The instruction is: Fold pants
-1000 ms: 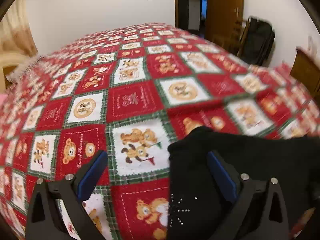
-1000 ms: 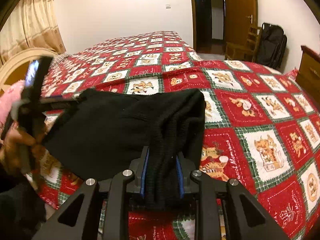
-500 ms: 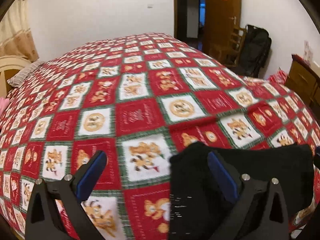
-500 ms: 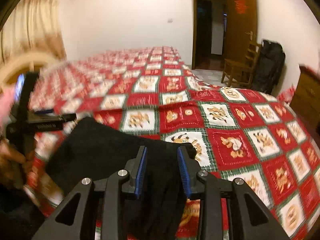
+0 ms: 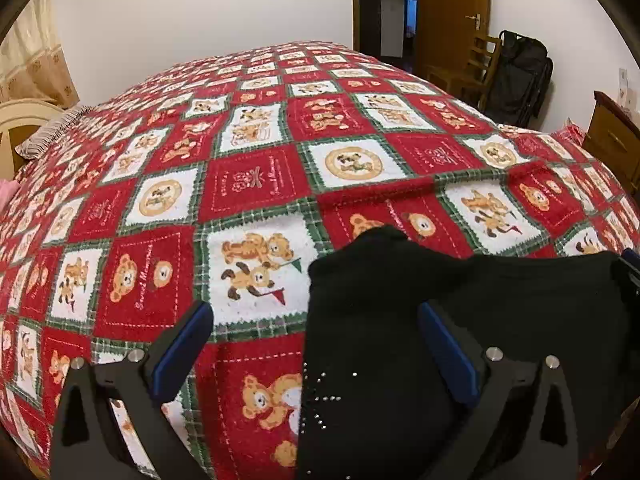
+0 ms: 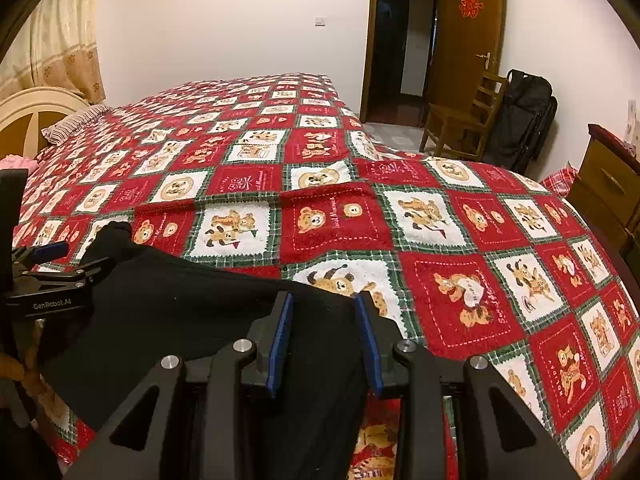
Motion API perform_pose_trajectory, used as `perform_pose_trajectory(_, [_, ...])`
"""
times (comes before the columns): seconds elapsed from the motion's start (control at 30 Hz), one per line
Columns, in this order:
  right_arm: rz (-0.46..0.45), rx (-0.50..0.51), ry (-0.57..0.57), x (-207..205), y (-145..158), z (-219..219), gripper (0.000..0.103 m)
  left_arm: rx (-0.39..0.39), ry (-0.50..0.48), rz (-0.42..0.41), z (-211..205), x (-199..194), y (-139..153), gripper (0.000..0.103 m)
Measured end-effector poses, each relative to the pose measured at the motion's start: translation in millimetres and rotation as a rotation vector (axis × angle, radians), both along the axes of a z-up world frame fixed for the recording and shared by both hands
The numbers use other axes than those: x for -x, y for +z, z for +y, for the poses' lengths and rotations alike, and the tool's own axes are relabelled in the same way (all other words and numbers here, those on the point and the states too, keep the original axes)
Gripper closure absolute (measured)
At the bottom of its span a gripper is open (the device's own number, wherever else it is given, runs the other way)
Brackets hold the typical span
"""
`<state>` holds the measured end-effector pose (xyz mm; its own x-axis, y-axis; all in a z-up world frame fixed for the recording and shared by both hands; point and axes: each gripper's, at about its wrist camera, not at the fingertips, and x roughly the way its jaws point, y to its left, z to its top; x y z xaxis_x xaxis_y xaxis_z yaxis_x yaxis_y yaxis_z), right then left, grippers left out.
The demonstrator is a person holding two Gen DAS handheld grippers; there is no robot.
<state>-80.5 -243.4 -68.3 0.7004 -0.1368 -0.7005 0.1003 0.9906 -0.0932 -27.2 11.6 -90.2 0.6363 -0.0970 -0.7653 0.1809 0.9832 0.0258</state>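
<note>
Pants point(image 5: 400, 320): black, lying on near edge of bed point(image 5: 256, 184), small studs at the hem.
Left claw point(image 5: 316, 344): spread wide, released, right finger over pants.
Right claw point(image 6: 324, 332): parted, released, fabric between the pads, not pinched.
Bedspread: red teddy-bear check.

The left gripper point(image 5: 316, 344) is sitting at the bottom of the frame with its blue-padded jaws spread wide. Black pants point(image 5: 460, 320) are lying across the lower right on the red bear-patterned bedspread point(image 5: 256, 176), passing under the right-hand finger point(image 5: 448, 348). A wooden chair point(image 5: 476, 68) is standing upper right.
</note>
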Motion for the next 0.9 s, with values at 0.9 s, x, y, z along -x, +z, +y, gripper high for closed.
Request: perform_pose_trajectory(0.9, [-0.129,-0.260,-0.143,78,23,-38,0.045,0.144,-0.056,0.091,19,4,11,0.000])
